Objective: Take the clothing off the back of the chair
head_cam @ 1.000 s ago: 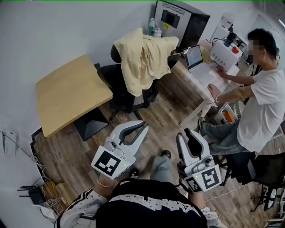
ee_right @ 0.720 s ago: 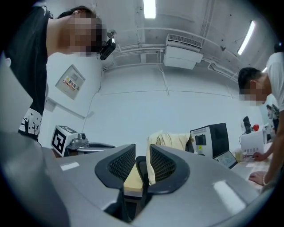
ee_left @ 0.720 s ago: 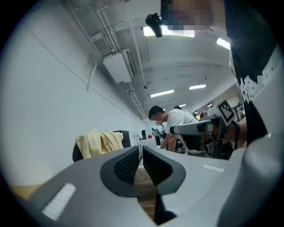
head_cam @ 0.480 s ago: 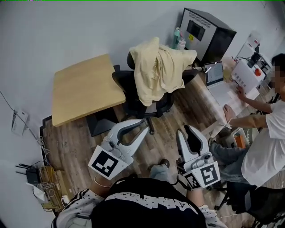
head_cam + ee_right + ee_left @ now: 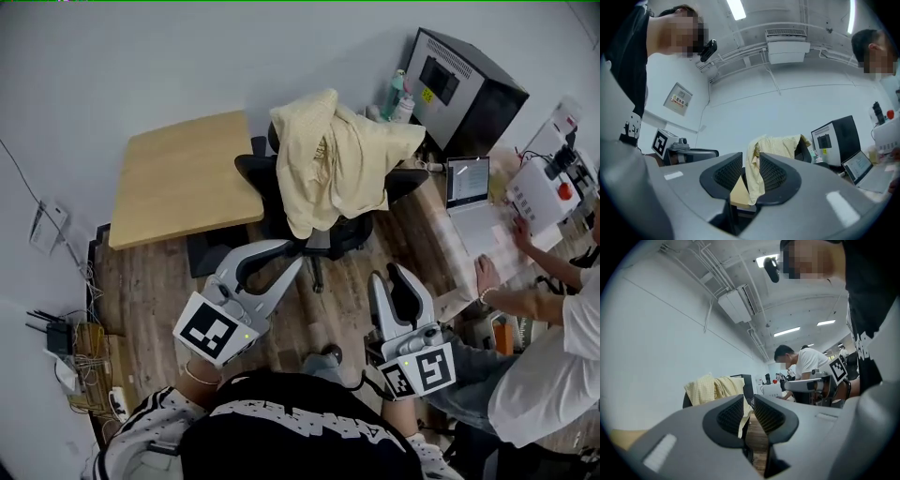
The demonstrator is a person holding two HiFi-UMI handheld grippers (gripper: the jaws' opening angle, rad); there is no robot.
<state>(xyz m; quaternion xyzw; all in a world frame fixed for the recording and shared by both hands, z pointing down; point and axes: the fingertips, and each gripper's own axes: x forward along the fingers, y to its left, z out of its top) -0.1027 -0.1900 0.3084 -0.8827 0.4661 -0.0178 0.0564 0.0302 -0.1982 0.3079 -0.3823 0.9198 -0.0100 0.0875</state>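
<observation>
In the head view, you are holding the left tongs and the right tongs out in front of you, both aiming toward the chair. The yellow shirt is hanging over the chair's back, well apart from both tongs. A wooden table is standing just left of the chair, and a seated person is working at a laptop on the right.

In the left gripper view, the left tongs are standing slightly spread, having just been opening, and they are pinching nothing. The shirt is showing beyond them, draped on the chair near the white wall.

In the right gripper view, the right tongs are standing spread a little wider, having just been opening further, with nothing caught between the pads. You are seeing the shirt through and above the gap, lying over the chair, with a black cabinet standing to its right.
</observation>
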